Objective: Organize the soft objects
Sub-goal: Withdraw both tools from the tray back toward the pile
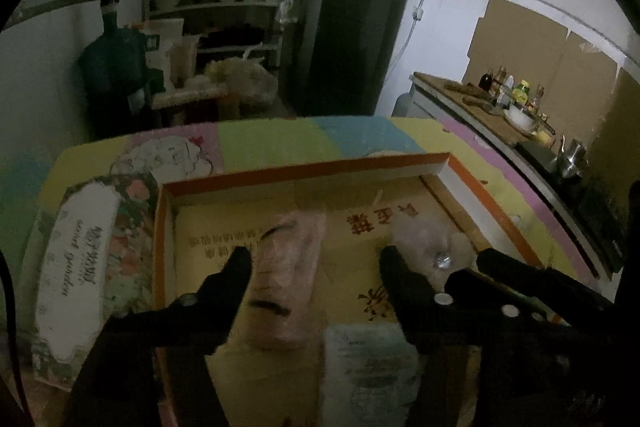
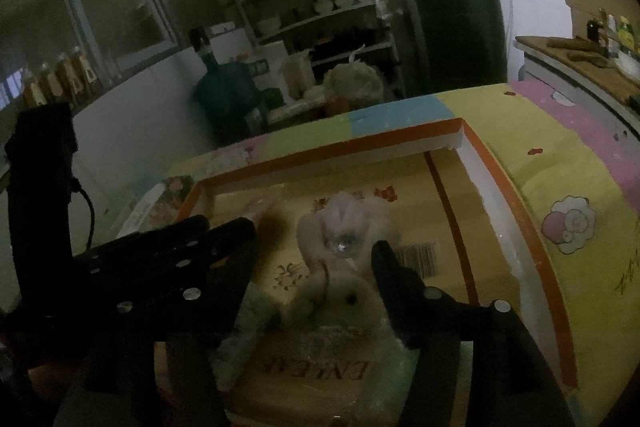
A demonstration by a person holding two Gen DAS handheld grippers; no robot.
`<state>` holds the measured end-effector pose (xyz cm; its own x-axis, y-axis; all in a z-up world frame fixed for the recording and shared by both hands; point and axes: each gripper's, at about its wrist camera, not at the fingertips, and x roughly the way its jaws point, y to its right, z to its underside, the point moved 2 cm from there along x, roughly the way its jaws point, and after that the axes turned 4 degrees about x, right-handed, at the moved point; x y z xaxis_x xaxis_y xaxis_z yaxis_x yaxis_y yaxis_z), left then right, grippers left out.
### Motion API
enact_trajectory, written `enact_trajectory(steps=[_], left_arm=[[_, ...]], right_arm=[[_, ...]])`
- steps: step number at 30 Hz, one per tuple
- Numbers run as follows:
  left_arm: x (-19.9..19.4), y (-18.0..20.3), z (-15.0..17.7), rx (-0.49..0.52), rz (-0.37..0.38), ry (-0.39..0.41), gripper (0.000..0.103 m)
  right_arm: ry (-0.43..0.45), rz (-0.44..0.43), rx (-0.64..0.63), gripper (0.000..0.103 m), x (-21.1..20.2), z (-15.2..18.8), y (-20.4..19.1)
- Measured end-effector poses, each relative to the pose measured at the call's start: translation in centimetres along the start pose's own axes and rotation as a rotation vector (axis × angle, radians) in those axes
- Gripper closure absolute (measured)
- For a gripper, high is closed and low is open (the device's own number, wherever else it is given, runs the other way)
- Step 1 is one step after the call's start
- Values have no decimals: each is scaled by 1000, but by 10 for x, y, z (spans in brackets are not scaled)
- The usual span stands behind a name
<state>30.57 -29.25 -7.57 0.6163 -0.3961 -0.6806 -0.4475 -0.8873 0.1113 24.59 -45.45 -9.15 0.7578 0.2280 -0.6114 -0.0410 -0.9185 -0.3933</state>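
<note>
Our left gripper [image 1: 314, 261] hangs with its jaws spread wide and nothing between them, poised over the pink wrapped pack [image 1: 286, 279] that lies inside the orange-rimmed box [image 1: 304, 169]. Our right gripper [image 2: 314, 247] is likewise released, its 2 fingers standing either side of the white plush toy [image 2: 344, 267] without pressing it; the toy also lies in the box, toward the near edge. We judge both things light and yielding. The pack's film looks slick, so we would take it across its narrow middle. The plush will squash and sag, so its thick body is the better hold than a limb. A pale flat packet [image 1: 370, 371] rests in the box just nearer than the pack. Outside the box, against its left wall, lies a floral tissue pack [image 1: 86, 267] on the pastel mat [image 1: 264, 139].
</note>
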Motion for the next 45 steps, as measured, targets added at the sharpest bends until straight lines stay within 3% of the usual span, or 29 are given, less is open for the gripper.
enact_trajectory(steps=[12,17,20,22,31,45], left_arm=[[-29,-1,-3,17,-9,65,31],[-49,-4,-1,30,-34,113,23],[-63,-8,-1,37,-50,146,20],[-72,-11,0,38,-58,167,16],[-109,-27,10,39,-84,234,15],[-153,-49,30,40,-99,273,15]], right_arm=[[51,-15,11,40,-24,-1,-5],[73,-17,10,39,-34,-1,-14],[89,-13,3,31,-41,0,-20],[101,-11,0,31,-45,1,-26],[128,-7,-29,30,-62,7,-52],[153,-23,-80,30,-81,24,-100]])
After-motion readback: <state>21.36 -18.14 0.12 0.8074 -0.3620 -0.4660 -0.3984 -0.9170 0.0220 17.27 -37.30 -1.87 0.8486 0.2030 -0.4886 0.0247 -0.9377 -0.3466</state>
